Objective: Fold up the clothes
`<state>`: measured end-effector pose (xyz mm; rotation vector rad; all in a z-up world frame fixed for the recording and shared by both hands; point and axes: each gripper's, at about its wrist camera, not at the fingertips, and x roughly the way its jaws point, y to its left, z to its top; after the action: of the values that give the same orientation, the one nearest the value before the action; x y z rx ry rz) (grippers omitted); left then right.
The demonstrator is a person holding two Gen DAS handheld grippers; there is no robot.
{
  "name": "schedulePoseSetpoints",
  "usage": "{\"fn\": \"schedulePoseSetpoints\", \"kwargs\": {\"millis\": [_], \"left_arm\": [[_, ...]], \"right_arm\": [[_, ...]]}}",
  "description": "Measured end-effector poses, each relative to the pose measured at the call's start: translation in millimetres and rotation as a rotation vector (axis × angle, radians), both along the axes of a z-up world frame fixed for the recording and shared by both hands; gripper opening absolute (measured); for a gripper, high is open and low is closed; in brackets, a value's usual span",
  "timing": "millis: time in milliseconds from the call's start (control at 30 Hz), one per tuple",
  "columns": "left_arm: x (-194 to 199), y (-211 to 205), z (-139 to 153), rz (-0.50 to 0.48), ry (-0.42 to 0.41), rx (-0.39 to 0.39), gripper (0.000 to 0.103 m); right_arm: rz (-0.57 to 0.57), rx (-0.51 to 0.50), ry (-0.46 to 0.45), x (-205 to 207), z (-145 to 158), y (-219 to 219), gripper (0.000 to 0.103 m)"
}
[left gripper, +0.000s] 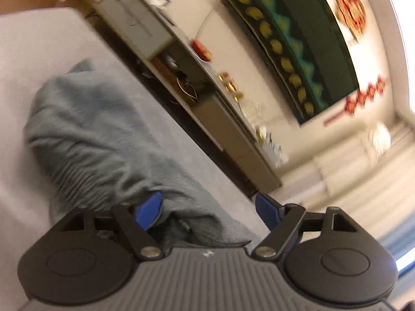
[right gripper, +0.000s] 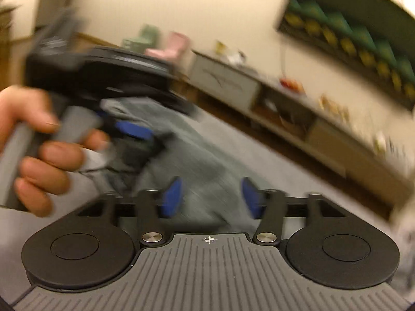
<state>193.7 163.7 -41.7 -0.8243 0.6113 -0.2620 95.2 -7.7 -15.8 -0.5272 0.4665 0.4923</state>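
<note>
Two grippers hang over one grey-blue garment, and both stand with their blue pads apart. The left gripper [left gripper: 207,211] has its jaws spread wide; its left pad [left gripper: 149,213] sits against a bunched fold of the garment [left gripper: 98,134], while the other pad is clear of the cloth, so nothing is pinched. The right gripper [right gripper: 211,198] is likewise spread, with the garment [right gripper: 197,155] lying below and between its pads, neither of them pressing on it. From there the cloth runs away across a pale grey surface [left gripper: 39,51], crumpled and ribbed near one end. In the right wrist view a hand [right gripper: 39,150] grips the grey handle of the left gripper [right gripper: 129,132], whose blue pads hover at the cloth. Beyond stand a low cabinet [left gripper: 145,33] and a dark green wall hanging [left gripper: 298,39], both blurred.
</note>
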Motion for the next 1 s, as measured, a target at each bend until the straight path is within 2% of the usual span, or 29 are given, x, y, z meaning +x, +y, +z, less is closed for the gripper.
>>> {"fn": "schedulePoseSetpoints", "kwargs": {"millis": [33,67,100,133,167,233,300,367,433,500,600,633,667,733,833,867,933,1000], "left_arm": [[-1,0,2,0.001,-0.004,0.02,0.08],[-9,3,4,0.013,-0.02,0.02,0.08],[-20,7,6,0.028,-0.04,0.014,0.08],[-31,11,8,0.044,-0.061,0.007,0.08],[-46,14,10,0.055,-0.093,-0.003,0.08],[-73,18,7,0.045,-0.133,-0.016,0.08],[-83,9,-1,-0.025,-0.128,0.016,0.074],[-79,-7,-10,-0.09,-0.105,0.13,0.061],[-70,-21,-17,-0.097,-0.067,0.256,0.058],[-58,-31,-21,-0.097,-0.05,0.356,0.056],[-40,-36,-18,-0.101,-0.06,0.436,0.054],[-33,-37,-14,-0.1,-0.075,0.457,0.03],[-27,-36,-4,-0.097,-0.096,0.472,0.002],[-17,-32,19,-0.09,-0.141,0.497,0.0],[-8,-29,65,-0.074,-0.303,0.413,0.0],[5,-33,65,-0.095,-0.27,0.428,0.0],[29,-42,51,-0.135,-0.144,0.495,0.0],[9,-39,43,-0.138,-0.147,0.42,0.0]], "right_arm": [[0.029,-0.038,-0.029,0,-4,11,0.064],[0.037,-0.113,-0.046,6,-15,20,0.057],[0.04,-0.18,-0.058,13,-26,27,0.032],[0.02,-0.202,-0.047,24,-33,25,0.009],[-0.017,-0.166,-0.001,35,-34,18,0.0],[-0.079,0.035,0.109,54,-25,-7,0.0],[-0.133,0.229,0.203,61,-13,-35,0.0],[-0.191,0.377,0.28,67,-9,-56,0.0],[-0.247,0.5,0.359,73,-12,-73,0.0],[-0.265,0.544,0.399,66,-17,-82,0.0],[-0.249,0.539,0.419,67,-26,-84,0.0],[-0.242,0.523,0.417,65,-26,-82,0.0],[-0.235,0.508,0.414,63,-27,-80,0.0],[-0.226,0.498,0.403,54,-24,-81,0.0],[-0.224,0.536,0.394,44,-18,-86,0.0],[-0.247,0.499,0.388,46,-22,-82,0.0],[-0.305,0.4,0.374,50,-33,-74,0.0],[-0.346,0.341,0.378,55,-47,-73,0.0]]}}
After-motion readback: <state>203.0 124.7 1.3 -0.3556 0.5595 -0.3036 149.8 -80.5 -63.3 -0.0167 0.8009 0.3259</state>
